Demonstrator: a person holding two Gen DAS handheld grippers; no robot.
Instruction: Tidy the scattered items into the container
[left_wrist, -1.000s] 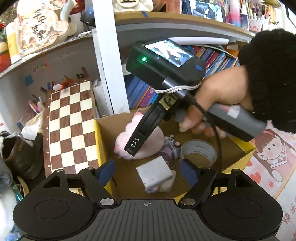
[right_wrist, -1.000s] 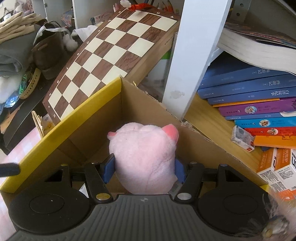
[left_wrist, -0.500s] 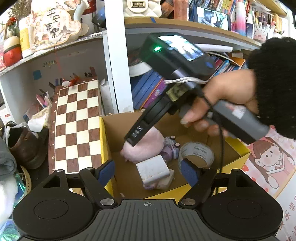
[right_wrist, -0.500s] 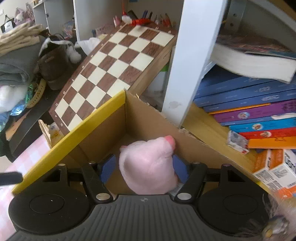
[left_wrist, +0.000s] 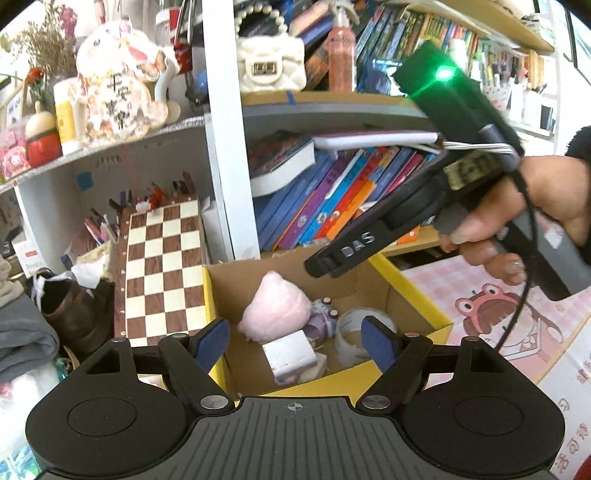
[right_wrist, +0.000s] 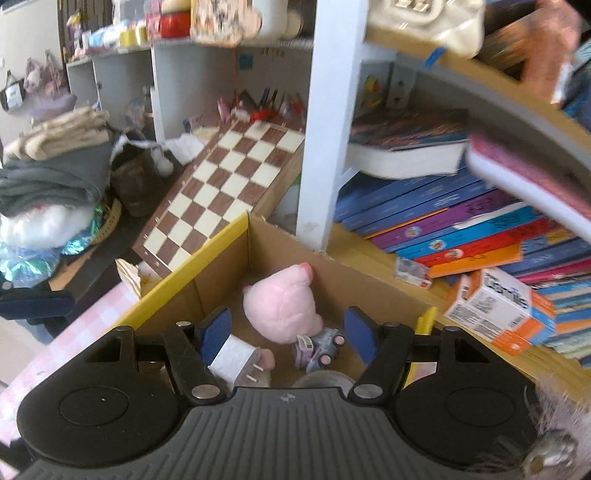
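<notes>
A glossy brown-and-cream chequered board (left_wrist: 162, 273) is seen leaning beside a yellow-rimmed corrugated cardboard box (left_wrist: 402, 291). Inside it are lodged a fuzzy pink plush toy (left_wrist: 275, 314), a white foam block (left_wrist: 290, 349) and a tape roll (left_wrist: 364, 325). Both the left gripper (left_wrist: 295, 338) and the "DAS"-marked right gripper (right_wrist: 286, 332) are held spread and empty.

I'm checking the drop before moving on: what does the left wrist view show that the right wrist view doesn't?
Only the left wrist view shows the right gripper from outside, lifted above the cardboard box, and the whole tape roll. Only the right wrist view shows the white charger's prongs and the orange carton on the shelf. Both show the pink plush lying free in the box, the purple toy, the chessboard, and open jaws.
</notes>
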